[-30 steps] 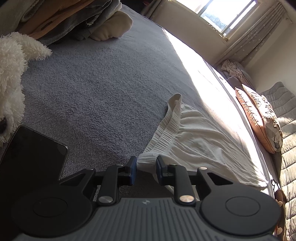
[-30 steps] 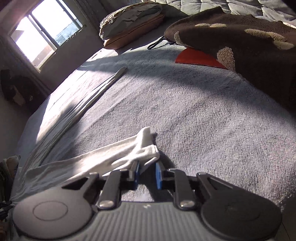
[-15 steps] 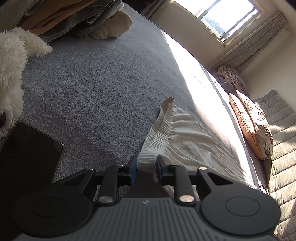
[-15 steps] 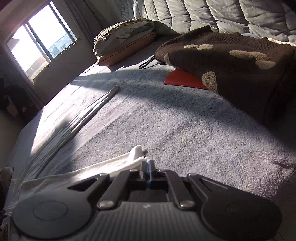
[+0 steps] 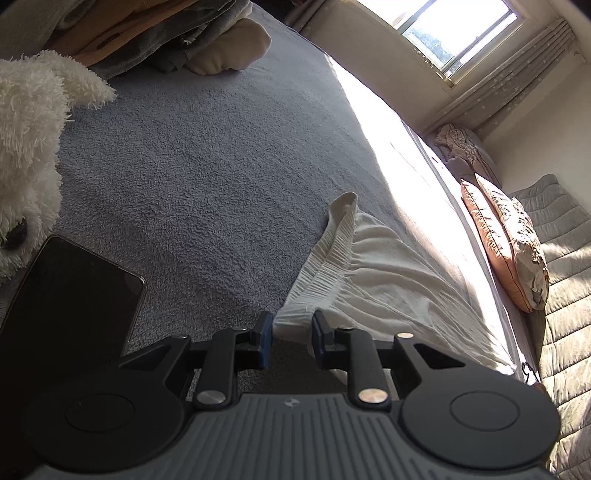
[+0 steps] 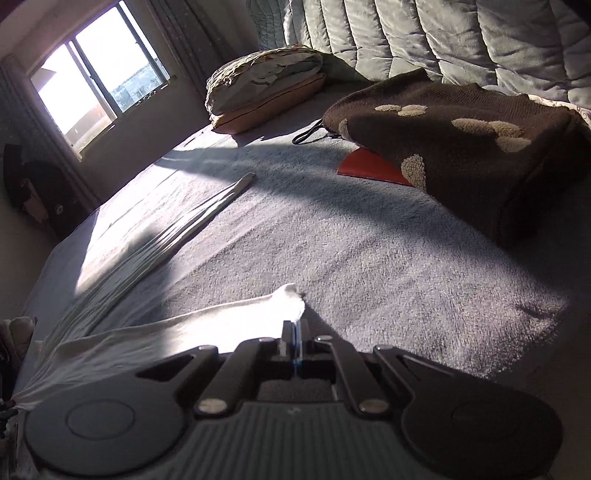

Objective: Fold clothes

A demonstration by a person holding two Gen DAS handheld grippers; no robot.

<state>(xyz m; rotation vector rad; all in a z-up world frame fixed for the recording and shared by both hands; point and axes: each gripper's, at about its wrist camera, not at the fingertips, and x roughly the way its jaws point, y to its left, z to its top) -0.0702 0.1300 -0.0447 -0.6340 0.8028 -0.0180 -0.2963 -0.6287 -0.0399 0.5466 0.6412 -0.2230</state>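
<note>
A white garment [image 5: 380, 273] with an elastic waistband lies flat on the grey bed cover. In the left wrist view my left gripper [image 5: 291, 338] is open, with the waistband's near corner lying between its fingertips. In the right wrist view the garment [image 6: 177, 332] stretches away to the left, and my right gripper [image 6: 293, 334] is shut on its near corner, held just above the bed. A far leg of the garment [image 6: 207, 206] lies in a long strip toward the window.
A black phone [image 5: 70, 295] and a white plush toy [image 5: 26, 155] lie left of my left gripper. Piled clothes [image 5: 147, 33] sit at the far left. A brown spotted blanket [image 6: 461, 140], a red item [image 6: 369, 166] and pillows [image 6: 266, 92] lie to the right.
My right gripper has shut on the garment's corner and lifted it slightly. My left gripper has stayed open at the waistband corner.
</note>
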